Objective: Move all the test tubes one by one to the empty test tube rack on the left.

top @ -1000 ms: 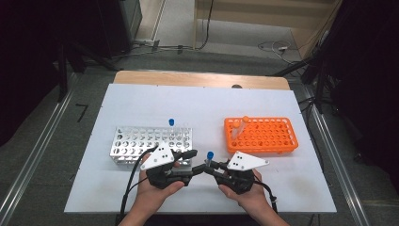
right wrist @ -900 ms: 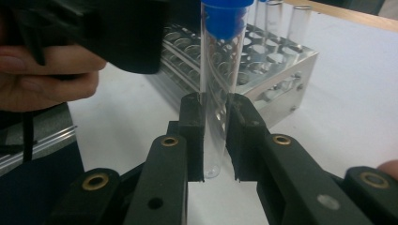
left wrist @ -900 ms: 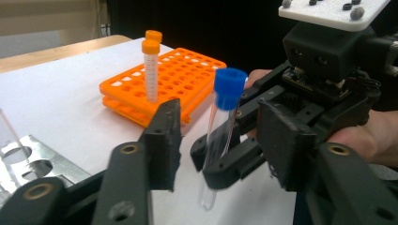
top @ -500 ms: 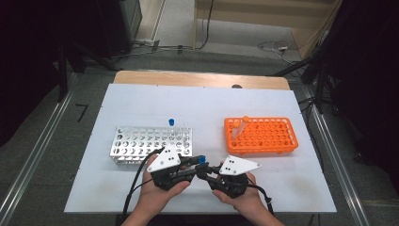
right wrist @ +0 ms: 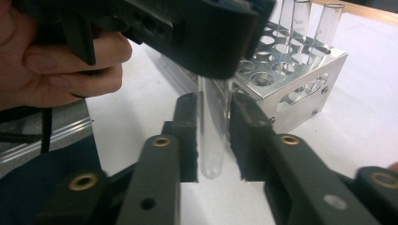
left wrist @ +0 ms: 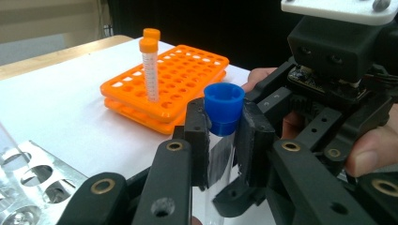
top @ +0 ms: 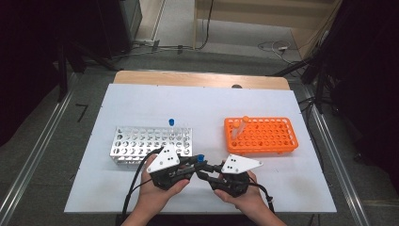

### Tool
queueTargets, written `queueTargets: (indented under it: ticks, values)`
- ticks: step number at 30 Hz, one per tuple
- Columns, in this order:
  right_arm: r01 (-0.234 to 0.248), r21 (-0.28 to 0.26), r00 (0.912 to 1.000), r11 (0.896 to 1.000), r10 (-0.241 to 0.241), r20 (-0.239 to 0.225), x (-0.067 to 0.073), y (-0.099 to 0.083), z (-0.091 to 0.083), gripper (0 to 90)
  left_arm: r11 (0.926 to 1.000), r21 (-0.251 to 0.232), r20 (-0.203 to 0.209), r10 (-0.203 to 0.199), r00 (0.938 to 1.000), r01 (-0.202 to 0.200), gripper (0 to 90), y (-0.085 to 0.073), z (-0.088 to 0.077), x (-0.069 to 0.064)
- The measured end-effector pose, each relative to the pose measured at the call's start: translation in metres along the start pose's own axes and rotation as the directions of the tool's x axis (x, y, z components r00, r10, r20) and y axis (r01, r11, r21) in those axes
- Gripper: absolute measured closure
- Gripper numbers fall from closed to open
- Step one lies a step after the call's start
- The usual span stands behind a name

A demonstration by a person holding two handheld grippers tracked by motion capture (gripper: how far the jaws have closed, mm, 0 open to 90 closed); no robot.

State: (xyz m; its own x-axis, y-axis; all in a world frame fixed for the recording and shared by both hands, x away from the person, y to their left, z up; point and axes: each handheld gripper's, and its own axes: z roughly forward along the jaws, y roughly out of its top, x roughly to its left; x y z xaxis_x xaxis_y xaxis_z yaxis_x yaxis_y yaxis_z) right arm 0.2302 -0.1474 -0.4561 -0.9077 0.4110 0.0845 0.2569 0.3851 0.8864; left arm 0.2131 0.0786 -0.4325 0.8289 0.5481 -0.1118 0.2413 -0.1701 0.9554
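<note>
High view: both grippers meet at six o'clock on the table [top: 141, 101], the blue-capped tube [top: 201, 159] between them, a metal rack [top: 141, 146] at nine o'clock and an orange rack [top: 263, 136] at three. A second ago they stood apart. Left gripper view: the left gripper [left wrist: 224, 126] has just been closing and now clamps the tube under its cap. Right gripper view: the right gripper [right wrist: 212, 136] has just been easing open, pads loose beside the glass. The handover looks complete; the left hand now carries it.
</note>
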Motion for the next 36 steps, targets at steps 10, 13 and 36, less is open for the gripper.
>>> queueTargets:
  ticks: [10, 13, 36]
  values:
    - [-0.039, -0.032, 0.9992, 0.999, 0.039, -0.007, -0.016, 0.0, -0.017, 27.3, 0.9996, -0.021, -0.056, -0.019, 0.9983, 0.018, 76.7, 0.002, -0.013, 0.011]
    - [-0.044, -0.032, 0.999, 0.999, 0.044, -0.001, -0.022, -0.002, -0.023, 20.7, 0.9993, -0.027, -0.077, -0.029, 0.9966, 0.027, 76.6, 0.002, -0.019, 0.016]
    - [-0.106, -0.037, 0.9792, 0.994, 0.11, 0.17, -0.061, -0.03, -0.079, 0.0, 0.9971, -0.065, -0.223, -0.053, 0.9734, 0.039, 76.7, 0.015, -0.054, 0.06]
